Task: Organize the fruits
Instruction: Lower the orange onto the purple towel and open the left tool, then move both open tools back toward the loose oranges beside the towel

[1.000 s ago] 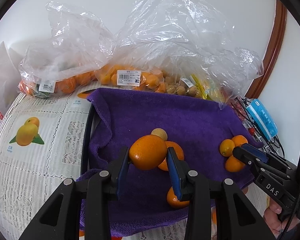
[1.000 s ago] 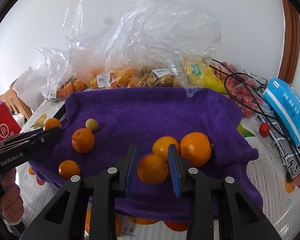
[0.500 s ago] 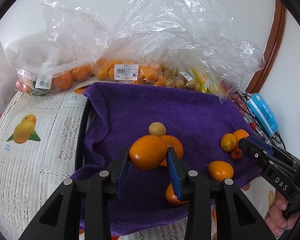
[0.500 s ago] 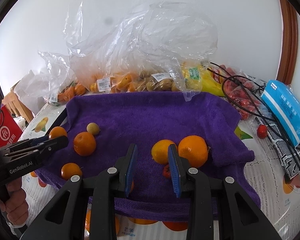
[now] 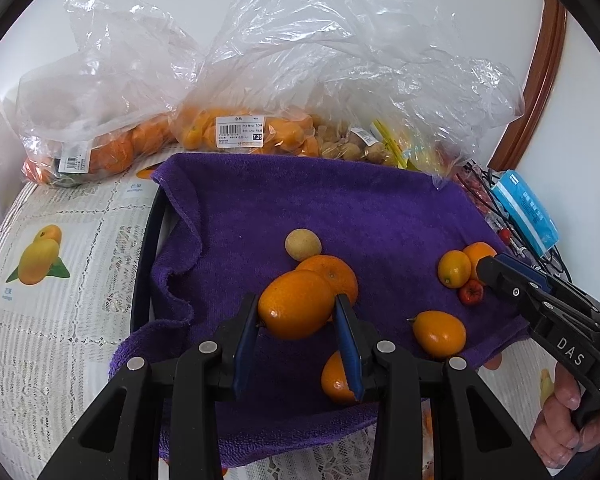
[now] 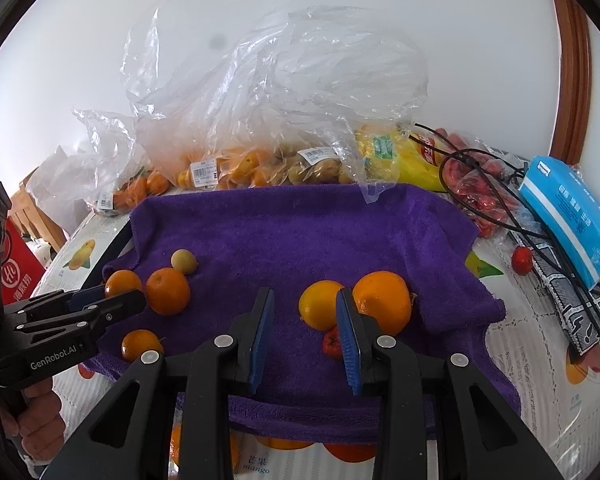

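Observation:
My left gripper (image 5: 296, 306) is shut on an oval orange fruit (image 5: 292, 300), held just above the purple towel (image 5: 300, 200). On the towel behind it lie a round orange (image 5: 334, 274) and a tan fruit (image 5: 303, 244); a small orange (image 5: 336, 380) sits below the right finger. My right gripper (image 6: 305, 300) stands open with nothing between its blue pads. Just beyond it rest a yellow-orange fruit (image 6: 320, 304), a larger orange (image 6: 382, 304) and a small red fruit (image 6: 331, 344). Another oval orange fruit (image 5: 439, 333) lies near the towel's front right.
Clear plastic bags of fruit (image 5: 240, 132) line the back of the towel against the wall. A blue box (image 6: 568, 216), black cables (image 6: 480, 208) and a red packet (image 6: 476, 188) crowd the right side. The lace tablecloth (image 5: 60, 300) spreads to the left.
The orange fruit that sat between my right gripper's pads a second ago is gone from them, and an oval fruit now lies on the towel's front right. The left gripper keeps its fruit.

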A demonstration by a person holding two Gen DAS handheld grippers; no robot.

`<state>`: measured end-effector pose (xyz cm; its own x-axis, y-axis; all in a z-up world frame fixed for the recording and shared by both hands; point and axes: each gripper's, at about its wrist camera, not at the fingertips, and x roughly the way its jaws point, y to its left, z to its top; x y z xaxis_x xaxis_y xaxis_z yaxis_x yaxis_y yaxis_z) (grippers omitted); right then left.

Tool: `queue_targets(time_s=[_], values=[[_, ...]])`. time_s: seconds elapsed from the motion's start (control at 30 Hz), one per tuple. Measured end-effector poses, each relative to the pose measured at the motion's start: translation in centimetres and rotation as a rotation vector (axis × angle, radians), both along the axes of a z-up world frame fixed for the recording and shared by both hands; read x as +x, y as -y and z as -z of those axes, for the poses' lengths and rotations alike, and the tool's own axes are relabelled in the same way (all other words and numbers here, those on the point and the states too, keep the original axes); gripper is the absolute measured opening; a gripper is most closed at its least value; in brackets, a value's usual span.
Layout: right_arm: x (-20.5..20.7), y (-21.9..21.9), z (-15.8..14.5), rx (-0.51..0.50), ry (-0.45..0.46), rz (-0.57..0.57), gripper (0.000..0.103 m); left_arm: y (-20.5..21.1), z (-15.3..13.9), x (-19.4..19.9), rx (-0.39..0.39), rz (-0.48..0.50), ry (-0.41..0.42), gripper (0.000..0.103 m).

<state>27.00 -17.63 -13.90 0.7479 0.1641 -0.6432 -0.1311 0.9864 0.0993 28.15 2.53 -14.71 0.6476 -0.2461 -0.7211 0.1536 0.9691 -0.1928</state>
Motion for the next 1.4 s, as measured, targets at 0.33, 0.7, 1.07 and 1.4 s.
queue_targets(time_s=[0.33,0.7,1.07,1.4], values=[[0.0,0.1,0.0,0.002,0.000,0.001,0.033,-0.1,-0.4,-0.3,-0.009,0.011,0.017,0.043],[-0.3,-0.1,-0.1,-0.027,0.010,0.008,0.037,-0.7,-0.9,-0.5,-0.029,-0.010,0.024,0.044],[-3.0,-0.4,-1.6,0.022,0.049,0.007,0.042,0.1,-1.7,-1.7,0.027,-0.007,0.073,0.044],[-6.9,-0.1,-3.6,-0.009,0.085,0.068,0.047,-1.9,-2.4,-4.1,-0.009,-0.029,0.096,0.044]])
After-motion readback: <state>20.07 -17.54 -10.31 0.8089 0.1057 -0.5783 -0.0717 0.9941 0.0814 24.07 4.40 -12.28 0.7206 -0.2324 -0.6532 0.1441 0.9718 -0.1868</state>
